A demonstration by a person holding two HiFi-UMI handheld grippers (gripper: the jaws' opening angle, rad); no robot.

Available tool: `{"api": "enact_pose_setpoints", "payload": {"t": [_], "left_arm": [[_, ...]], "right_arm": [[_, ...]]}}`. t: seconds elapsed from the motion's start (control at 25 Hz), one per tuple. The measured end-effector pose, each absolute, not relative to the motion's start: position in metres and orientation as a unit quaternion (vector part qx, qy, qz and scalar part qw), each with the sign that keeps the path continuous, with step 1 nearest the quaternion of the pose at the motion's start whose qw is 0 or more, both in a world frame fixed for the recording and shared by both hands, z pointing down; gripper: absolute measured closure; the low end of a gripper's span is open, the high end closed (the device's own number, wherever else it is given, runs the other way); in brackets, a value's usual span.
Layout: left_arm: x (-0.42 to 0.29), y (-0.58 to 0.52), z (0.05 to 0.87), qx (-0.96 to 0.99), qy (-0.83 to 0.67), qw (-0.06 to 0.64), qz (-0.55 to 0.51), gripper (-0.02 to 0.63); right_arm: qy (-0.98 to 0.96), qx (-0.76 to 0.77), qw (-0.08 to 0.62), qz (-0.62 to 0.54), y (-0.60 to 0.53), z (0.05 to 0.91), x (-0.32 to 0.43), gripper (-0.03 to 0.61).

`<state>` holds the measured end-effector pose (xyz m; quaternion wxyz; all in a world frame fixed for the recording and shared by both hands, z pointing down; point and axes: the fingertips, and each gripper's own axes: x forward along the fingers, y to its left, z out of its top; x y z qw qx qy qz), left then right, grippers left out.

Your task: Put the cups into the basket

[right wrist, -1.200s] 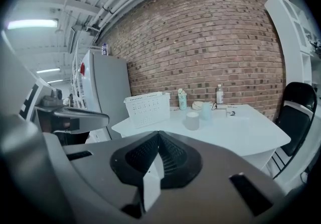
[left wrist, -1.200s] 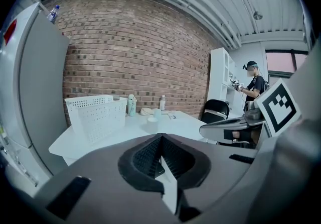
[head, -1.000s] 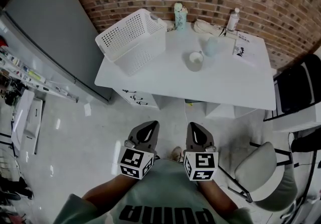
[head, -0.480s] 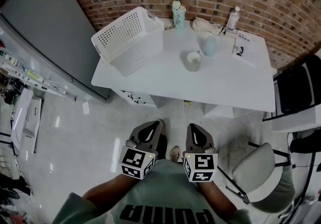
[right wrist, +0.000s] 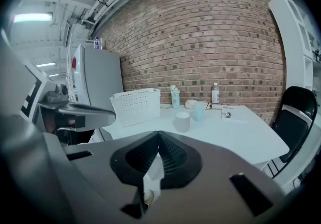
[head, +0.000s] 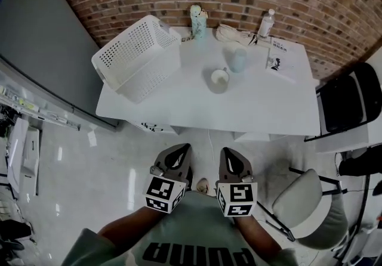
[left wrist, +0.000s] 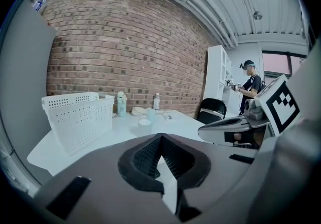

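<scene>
Jaws of the left gripper (head: 175, 159) and the right gripper (head: 231, 160) were pressed together on nothing, both held low near the person's body, probably because no reach was yet needed. White cup (head: 219, 78) and pale blue cup (head: 236, 58) stood right of the white basket (head: 140, 63), outside it.

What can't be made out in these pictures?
Basket inside: both gripper views, hidden by its own walls.
Print on the booklet: head view, too small.
Pale blue cup contents: every view, too small.
Black chair: head view, cut off by the right edge.
</scene>
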<state>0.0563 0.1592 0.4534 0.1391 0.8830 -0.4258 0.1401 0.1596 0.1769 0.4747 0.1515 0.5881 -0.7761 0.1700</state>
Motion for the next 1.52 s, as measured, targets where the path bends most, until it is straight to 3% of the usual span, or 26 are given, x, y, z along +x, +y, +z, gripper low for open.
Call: {"api": "enact_pose_setpoints", "payload": {"t": [0.92,1.52], "left_arm": [[0.037,-0.021,0.455,0.907,-0.374,0.143,0.132,0.606],[0.048,-0.071,0.463,0.913,-0.353,0.151,0.139,0.606]], "right_arm": [[-0.732,0.628,0.191,0.185,0.012,0.478,0.140,0.566],[-0.720,0.634,0.203,0.195,-0.034,0.481,0.145,0.566]]}}
